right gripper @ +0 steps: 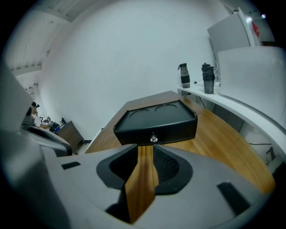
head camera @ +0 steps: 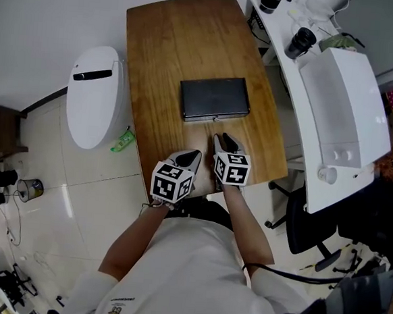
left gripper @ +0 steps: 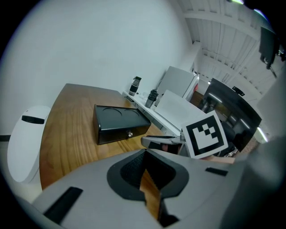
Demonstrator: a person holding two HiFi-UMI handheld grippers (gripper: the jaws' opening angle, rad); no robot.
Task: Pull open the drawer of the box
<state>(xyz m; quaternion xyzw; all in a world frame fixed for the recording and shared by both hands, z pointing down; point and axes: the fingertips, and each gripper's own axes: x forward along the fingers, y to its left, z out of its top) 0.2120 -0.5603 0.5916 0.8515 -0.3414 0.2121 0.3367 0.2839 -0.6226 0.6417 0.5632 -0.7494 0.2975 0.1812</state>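
Observation:
A flat black box (head camera: 214,99) lies in the middle of the wooden table (head camera: 171,42), its drawer front with a small metal knob (head camera: 215,118) facing me. The drawer looks closed. My right gripper (head camera: 223,141) points at the knob from a short way off; in the right gripper view the knob (right gripper: 153,138) sits just beyond the jaws (right gripper: 146,150), which stand a narrow gap apart with nothing between them. My left gripper (head camera: 192,157) rests nearer the table's front edge, left of the right one, tips together (left gripper: 144,157) and empty. The box (left gripper: 118,120) lies ahead of it.
A white rounded appliance (head camera: 93,97) stands on the floor left of the table, a green item (head camera: 123,140) beside it. At the right is a white desk with dark bottles (head camera: 300,42) and a white machine (head camera: 342,110). An office chair (head camera: 306,229) stands below it.

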